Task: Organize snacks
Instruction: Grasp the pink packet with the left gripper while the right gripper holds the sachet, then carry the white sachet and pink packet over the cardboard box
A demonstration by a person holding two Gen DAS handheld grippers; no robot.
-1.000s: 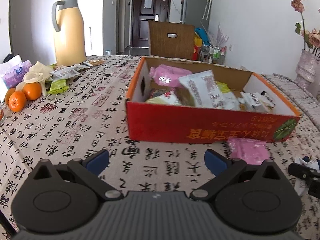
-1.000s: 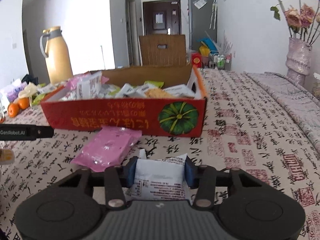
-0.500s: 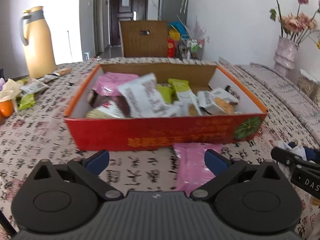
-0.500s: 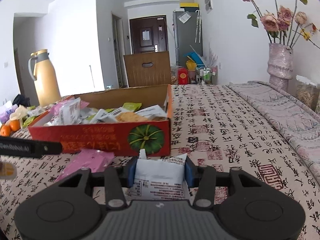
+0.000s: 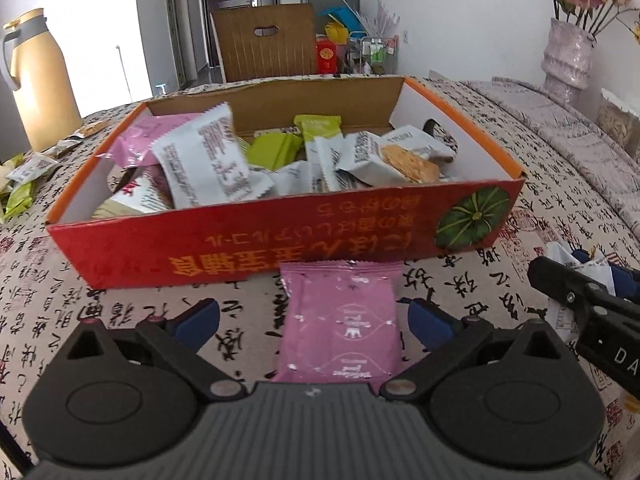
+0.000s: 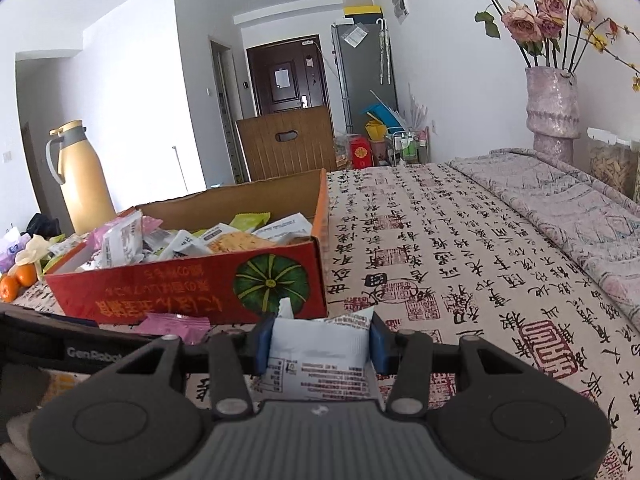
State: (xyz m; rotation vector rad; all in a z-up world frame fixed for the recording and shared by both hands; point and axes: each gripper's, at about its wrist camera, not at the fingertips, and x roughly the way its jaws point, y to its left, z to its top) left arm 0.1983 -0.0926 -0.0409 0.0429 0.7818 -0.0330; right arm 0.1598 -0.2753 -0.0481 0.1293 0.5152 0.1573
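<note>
Pink foil catches the light first: a pink snack packet (image 5: 341,322) lies flat on the calligraphy-print tablecloth (image 5: 120,320), its long axis running from the left gripper (image 5: 314,322) straight toward the red cardboard box (image 5: 280,248). Its far crimped end sits just at the foot of the box's front wall, and whether the two touch is hard to tell. The left gripper's blue pads stand wide apart on either side of the packet, neither one touching it.

The right gripper (image 6: 319,346) is clamped on a white snack packet (image 6: 320,356), pads pressing both side edges; the packet's top seam points forward toward the box corner with the green pumpkin print (image 6: 271,282). In the left wrist view that same gripper shows at the right edge, beside the box's front right corner.

The box is open and crowded with white, green and pink snack packets (image 5: 276,156), some leaning upright. To the left of it stand a yellow thermos jug (image 6: 82,176), loose packets (image 5: 24,176) and oranges (image 6: 16,280). A wooden chair back (image 6: 286,146) rises behind the box, and a vase of dried roses (image 6: 552,108) stands at the far right.
</note>
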